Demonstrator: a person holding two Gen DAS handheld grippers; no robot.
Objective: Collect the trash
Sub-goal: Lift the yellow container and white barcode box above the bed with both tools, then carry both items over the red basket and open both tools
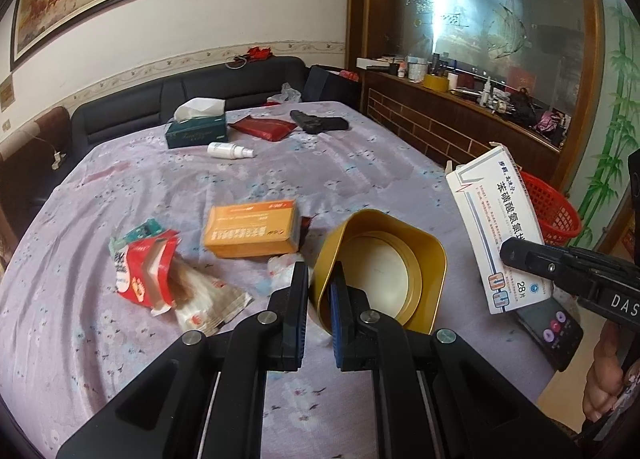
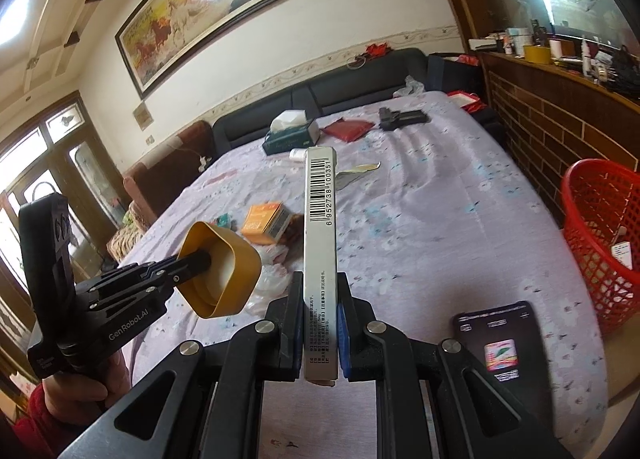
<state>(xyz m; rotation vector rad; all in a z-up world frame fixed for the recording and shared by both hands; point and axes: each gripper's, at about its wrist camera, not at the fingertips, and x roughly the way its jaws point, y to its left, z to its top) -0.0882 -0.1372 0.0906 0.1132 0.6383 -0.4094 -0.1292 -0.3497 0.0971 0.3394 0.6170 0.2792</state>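
Left gripper (image 1: 320,279) clamps the rim of the gold tin (image 1: 380,271) at centre frame, right gripper (image 2: 320,299) pinches the white box (image 2: 320,227) upright, red basket (image 2: 600,243) far right.

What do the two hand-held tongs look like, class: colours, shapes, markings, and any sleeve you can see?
Both tongs are black, angular linkages with silver pivot bolts and blue pads on the fingers. The left tongs carry white "GenRobot.AI" lettering on the body. The right tongs show white letters "DAS". A red sleeve covers the left wrist.
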